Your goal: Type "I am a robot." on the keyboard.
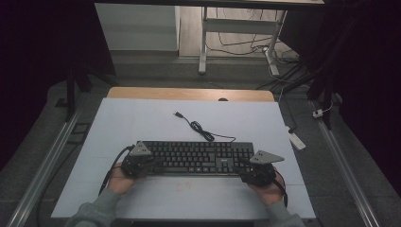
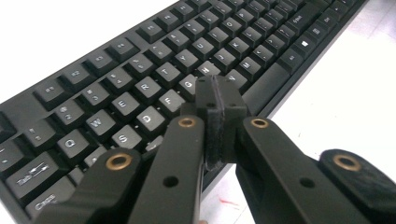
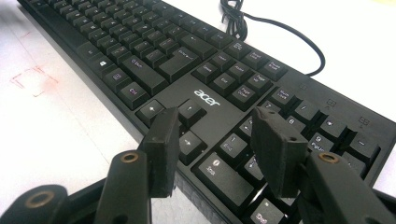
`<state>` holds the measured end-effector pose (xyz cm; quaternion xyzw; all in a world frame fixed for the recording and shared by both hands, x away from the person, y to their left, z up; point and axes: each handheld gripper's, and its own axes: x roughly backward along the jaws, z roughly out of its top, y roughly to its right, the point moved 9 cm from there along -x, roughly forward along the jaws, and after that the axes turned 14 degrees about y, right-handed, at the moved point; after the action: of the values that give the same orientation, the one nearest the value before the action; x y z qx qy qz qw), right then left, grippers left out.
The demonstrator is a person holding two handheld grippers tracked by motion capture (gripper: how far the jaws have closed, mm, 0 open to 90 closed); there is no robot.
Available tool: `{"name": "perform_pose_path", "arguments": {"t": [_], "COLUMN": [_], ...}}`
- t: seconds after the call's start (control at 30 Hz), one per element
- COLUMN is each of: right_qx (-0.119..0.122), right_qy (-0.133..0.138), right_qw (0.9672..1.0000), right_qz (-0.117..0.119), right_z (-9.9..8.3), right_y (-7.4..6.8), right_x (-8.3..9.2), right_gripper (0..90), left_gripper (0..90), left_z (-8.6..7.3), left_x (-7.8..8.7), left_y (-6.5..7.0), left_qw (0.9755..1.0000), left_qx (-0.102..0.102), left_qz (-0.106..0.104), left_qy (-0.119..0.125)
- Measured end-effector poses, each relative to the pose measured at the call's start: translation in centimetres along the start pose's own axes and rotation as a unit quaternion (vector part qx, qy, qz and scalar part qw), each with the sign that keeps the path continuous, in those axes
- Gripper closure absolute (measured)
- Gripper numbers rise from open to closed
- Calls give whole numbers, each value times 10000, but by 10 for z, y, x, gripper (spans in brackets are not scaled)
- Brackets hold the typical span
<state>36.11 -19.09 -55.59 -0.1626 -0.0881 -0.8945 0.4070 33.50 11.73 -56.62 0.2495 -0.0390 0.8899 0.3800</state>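
Note:
A black Acer keyboard (image 1: 196, 157) lies across the near part of the white table top, its cable (image 1: 198, 126) curling away to a loose USB plug (image 1: 178, 114). My left gripper (image 1: 150, 163) is at the keyboard's left end. In the left gripper view the keyboard (image 2: 140, 70) lies under my left gripper (image 2: 217, 93), whose pads are pressed together with nothing between them, just over the letter keys near G. My right gripper (image 1: 246, 170) is at the right end. It (image 3: 217, 126) stands open above the arrow keys and number pad of the keyboard (image 3: 154, 51), holding nothing.
The white sheet (image 1: 142, 123) covers a wooden table (image 1: 189, 93). Faint red marks (image 3: 32, 79) lie on the sheet in front of the keyboard. A power strip (image 1: 296, 140) sits on the floor to the right, and metal rails (image 1: 47, 161) run along both sides.

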Motion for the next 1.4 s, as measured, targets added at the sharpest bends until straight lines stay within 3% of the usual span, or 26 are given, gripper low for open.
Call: {"name": "perform_pose_path", "arguments": {"t": [0.73, 1.4], "right_qx": [1, 0], "right_qy": [-22, -26], "right_qw": [10000, 10000], "right_qz": [-9, -7], "right_z": [-1, -1], "right_y": [0, 0], "right_x": [0, 0], "right_gripper": [522, 521], "left_gripper": [890, 891], "left_z": [-11, -15], "left_x": [-21, -25], "left_y": [14, 13], "left_qw": [9988, 9988], "left_qx": [-321, -318], "left_qz": [-71, -55], "left_qy": [-367, -380]}}
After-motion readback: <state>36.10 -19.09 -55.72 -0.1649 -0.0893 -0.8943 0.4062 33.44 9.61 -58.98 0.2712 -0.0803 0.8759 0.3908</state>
